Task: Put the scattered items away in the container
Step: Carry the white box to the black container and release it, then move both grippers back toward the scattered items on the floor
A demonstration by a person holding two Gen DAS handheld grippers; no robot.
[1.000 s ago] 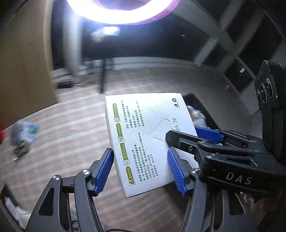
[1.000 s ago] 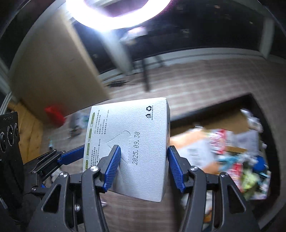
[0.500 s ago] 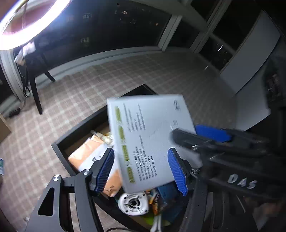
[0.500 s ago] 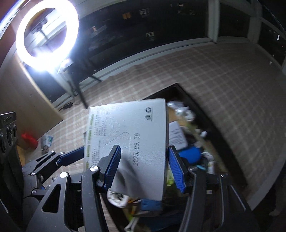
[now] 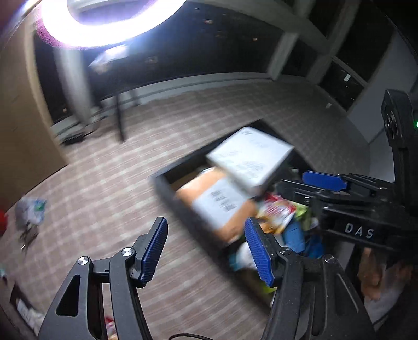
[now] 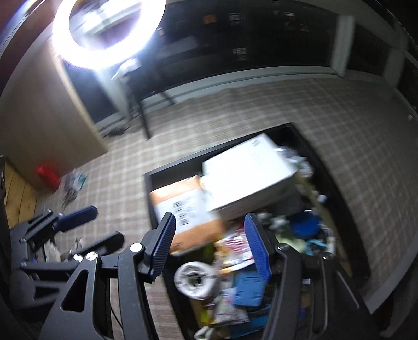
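A white box [image 5: 250, 157] [image 6: 248, 172] lies tilted on top of the pile in the black container [image 5: 167, 188] [image 6: 149, 193], partly over an orange parcel [image 5: 222, 204] [image 6: 183, 206]. My left gripper [image 5: 206, 248] is open and empty, above the container's near left edge. My right gripper [image 6: 209, 243] is open and empty above the container's contents. Each gripper shows in the other's view, the right one [image 5: 324, 180] and the left one [image 6: 75, 214]. Both views are motion-blurred.
The container holds many items, among them a white round object [image 6: 196, 279] and a blue piece [image 6: 248, 287]. Scattered items [image 5: 28, 211] [image 6: 75, 180] and a red object [image 6: 47, 175] lie on the checked floor. A ring light [image 5: 104, 18] and stand are behind.
Both grippers held the white box between them. Now it has left them and lies in the container, and both grippers are empty and have drawn back.
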